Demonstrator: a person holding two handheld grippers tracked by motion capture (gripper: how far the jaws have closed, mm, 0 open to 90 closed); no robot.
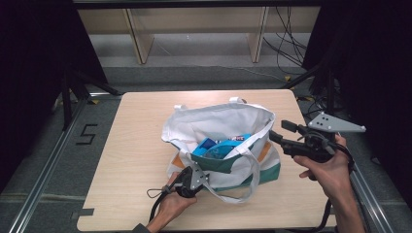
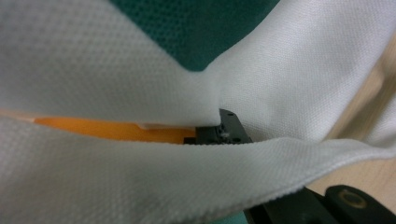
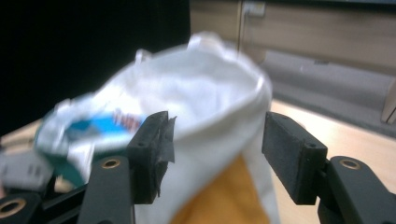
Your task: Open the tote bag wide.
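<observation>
1. A white tote bag (image 1: 221, 141) with teal and orange panels stands open near the middle of the table (image 1: 136, 145), a blue packet (image 1: 218, 147) lying inside its mouth.

2. At the bag's near left corner, the left gripper (image 1: 192, 178) is clamped on the cloth. In the left gripper view the white fabric (image 2: 140, 93) folds over the fingers (image 2: 229, 128), which are closed tight on it.

3. To the right of the bag, the right gripper (image 1: 284, 132) hangs above the table, pointing left at the rim. In the right gripper view its fingers (image 3: 149, 154) stand well apart with nothing pinched between them; the bag's right edge (image 3: 233, 121) lies beyond the gap.

4. We judge the step in hand to be packing: the left gripper keeps the mouth of the bag open while the right one, with nothing in it, is free.

5. The next move, as we read it, calls for the right gripper either to take the right rim or handle (image 1: 252, 170), or to fetch something more. The left hold should not slacken, or the mouth may sag over the packet.

6. Room is generous on the left and far parts of the table. The right gripper is close to the right table edge, and the long handle loop lies loose toward the near edge, where it could snag.
</observation>
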